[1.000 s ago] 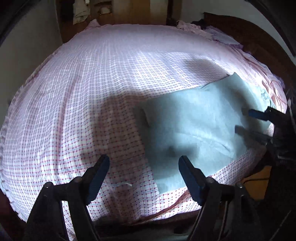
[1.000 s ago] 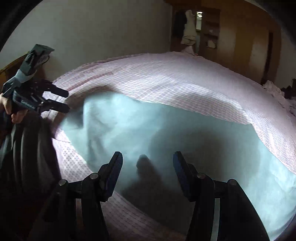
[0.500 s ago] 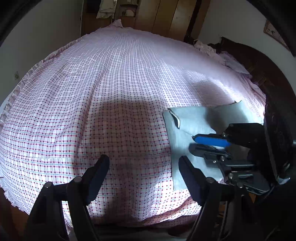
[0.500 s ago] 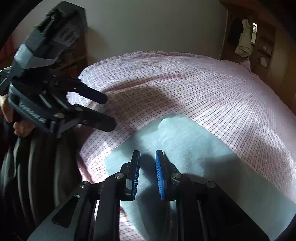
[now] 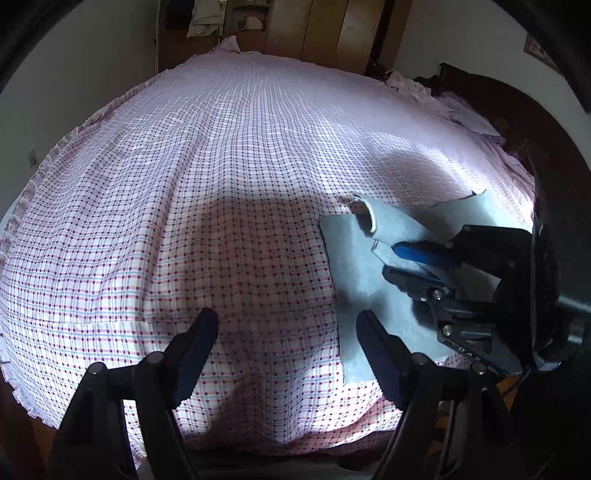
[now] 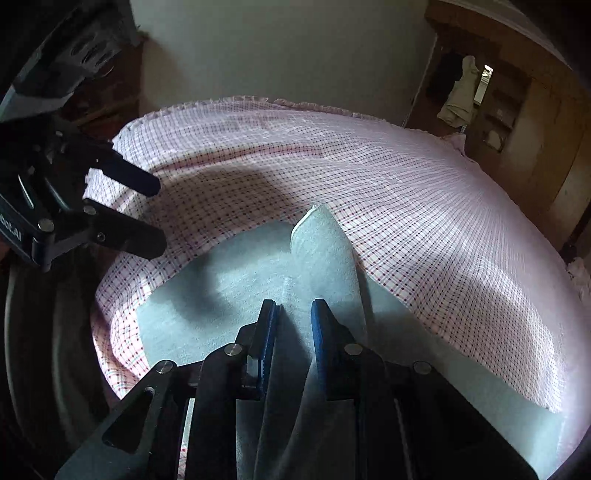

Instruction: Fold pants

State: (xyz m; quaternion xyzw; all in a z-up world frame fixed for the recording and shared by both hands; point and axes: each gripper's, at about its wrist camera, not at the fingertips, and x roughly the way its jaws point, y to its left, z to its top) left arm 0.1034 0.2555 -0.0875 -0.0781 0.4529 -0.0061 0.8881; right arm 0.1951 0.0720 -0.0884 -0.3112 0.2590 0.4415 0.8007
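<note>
We note the bed (image 5: 221, 184) under a checked pink sheet; right gripper (image 6: 293, 314) jaws pinching grey pants (image 6: 321, 251), left gripper (image 5: 286, 332) jaws spread; wardrobe (image 5: 325, 29) at 12 o'clock.

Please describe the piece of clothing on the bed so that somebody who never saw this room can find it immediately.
Look at the bed with the pink checked sheet. Near its edge, on the side nearest the cameras, lie the pale grey-blue pants, with a fold of them pinched in the right gripper. They are the only plain, unpatterned fabric on the sheet.
</note>
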